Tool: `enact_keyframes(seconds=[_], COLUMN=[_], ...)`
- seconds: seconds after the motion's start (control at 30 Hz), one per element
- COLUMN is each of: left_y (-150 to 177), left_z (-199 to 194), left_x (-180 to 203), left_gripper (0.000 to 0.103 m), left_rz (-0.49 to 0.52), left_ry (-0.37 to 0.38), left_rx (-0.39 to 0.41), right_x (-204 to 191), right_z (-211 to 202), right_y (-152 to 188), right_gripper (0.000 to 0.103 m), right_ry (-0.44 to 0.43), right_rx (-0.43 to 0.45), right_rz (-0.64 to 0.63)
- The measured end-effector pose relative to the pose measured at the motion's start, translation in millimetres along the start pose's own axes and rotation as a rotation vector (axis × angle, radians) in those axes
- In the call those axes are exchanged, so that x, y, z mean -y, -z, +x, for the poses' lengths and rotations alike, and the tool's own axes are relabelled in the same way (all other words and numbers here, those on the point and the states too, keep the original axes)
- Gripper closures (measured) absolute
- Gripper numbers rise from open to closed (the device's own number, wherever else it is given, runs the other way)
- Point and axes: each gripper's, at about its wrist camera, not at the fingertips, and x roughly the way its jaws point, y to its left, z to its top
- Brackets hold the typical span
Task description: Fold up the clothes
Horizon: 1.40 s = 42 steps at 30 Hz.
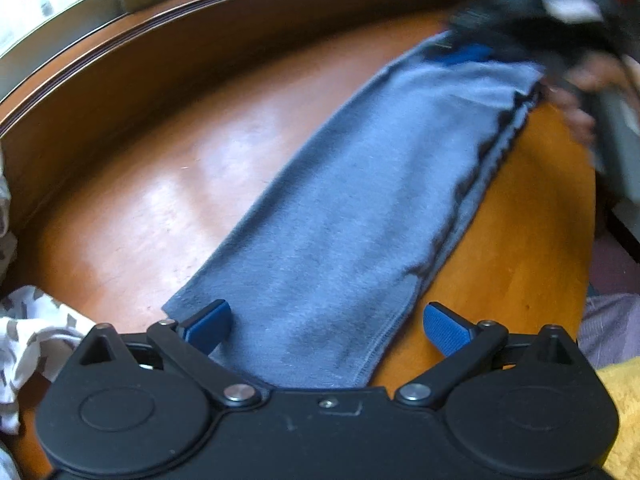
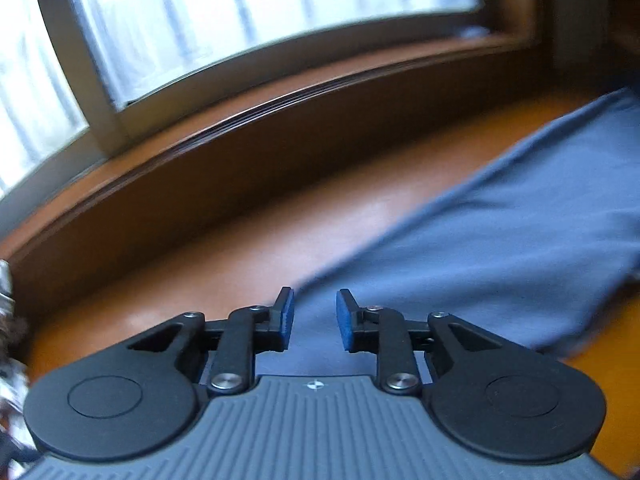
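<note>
A blue-grey garment (image 1: 360, 200), folded into a long narrow strip, lies on the wooden table (image 1: 160, 168) and runs from near me to the far right. My left gripper (image 1: 326, 322) is open wide just above the strip's near end, one blue pad over each long edge and nothing between them. At the strip's far end the right gripper (image 1: 460, 54) is blurred, with a hand (image 1: 580, 92) beside it. In the right wrist view the right gripper (image 2: 315, 318) is open with a small gap, low over the garment (image 2: 500, 240); nothing is pinched.
A patterned white cloth (image 1: 32, 332) lies at the near left and a yellow cloth (image 1: 624, 412) at the near right. A raised wooden ledge (image 1: 240, 12) and a window (image 2: 240, 12) border the table's far side. The table's right edge (image 1: 592, 200) drops off.
</note>
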Motion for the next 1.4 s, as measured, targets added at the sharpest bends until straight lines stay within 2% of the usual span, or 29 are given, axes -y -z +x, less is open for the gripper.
enact_keyframes(seconds=[0.07,0.13,0.2,0.4,0.47,0.57,0.63,0.67,0.7,0.9,1.03,1.13,1.2,1.27,1.3,1.4], left_y=[0.9,3.8,3.9,4.4,5.8,6.2,6.6,6.9,7.2,8.0,7.3,6.7,7.0,7.1,7.1,7.5], left_z=[-2.7,-4.9,-3.2,-0.1,1.7,3.7,2.5,1.9,1.1,-1.2,1.2,3.0,4.2,5.0,5.0,5.0], left_x=[-0.9,1.1,3.2,15.9,17.7,19.4,17.7,16.7,15.5,11.3,13.7,15.5,15.0,14.3,14.0,13.0], left_gripper=[0.000,0.000,0.000,0.000,0.000,0.000,0.000,0.000,0.000,0.000,0.000,0.000,0.000,0.000,0.000,0.000], left_rz=[0.000,0.013,0.031,0.068,0.072,0.077,0.081,0.084,0.084,0.083,0.084,0.085,0.090,0.092,0.090,0.091], left_ry=[-0.004,-0.013,-0.027,-0.058,-0.061,-0.064,-0.064,-0.065,-0.064,-0.060,-0.062,-0.063,-0.060,-0.056,-0.054,-0.054], left_rx=[0.000,-0.002,-0.006,-0.018,-0.018,-0.017,-0.018,-0.018,-0.019,-0.022,-0.022,-0.022,-0.022,-0.022,-0.022,-0.022], right_x=[22.3,52.8,66.5,73.3,60.4,61.6,61.4,61.3,61.1,60.3,51.8,45.6,38.2,24.4,14.7,-12.4], right_z=[-25.2,-44.4,-46.6,-33.3,-21.9,-13.1,-24.2,-30.1,-36.0,-71.7,-47.7,-51.9,-64.0,-79.3,-85.3,-84.9], right_y=[7.3,22.7,35.9,52.6,52.7,52.3,51.8,51.6,51.3,49.7,53.3,50.8,47.0,44.8,43.7,48.0], right_gripper=[0.078,0.078,0.078,0.078,0.079,0.079,0.084,0.099,0.101,0.101,0.101,0.098,0.093,0.092,0.092,0.093], right_ry=[0.056,0.031,-0.003,-0.055,-0.054,-0.064,-0.060,-0.058,-0.056,-0.043,0.036,0.063,0.128,0.169,0.159,-0.007], right_rx=[0.040,0.017,-0.012,-0.037,-0.028,0.008,0.027,0.036,0.045,0.101,-0.013,-0.011,0.011,0.080,0.101,0.056], right_rz=[0.052,0.176,0.261,0.391,0.430,0.449,0.436,0.428,0.421,0.376,0.245,0.220,0.208,0.137,0.079,-0.047])
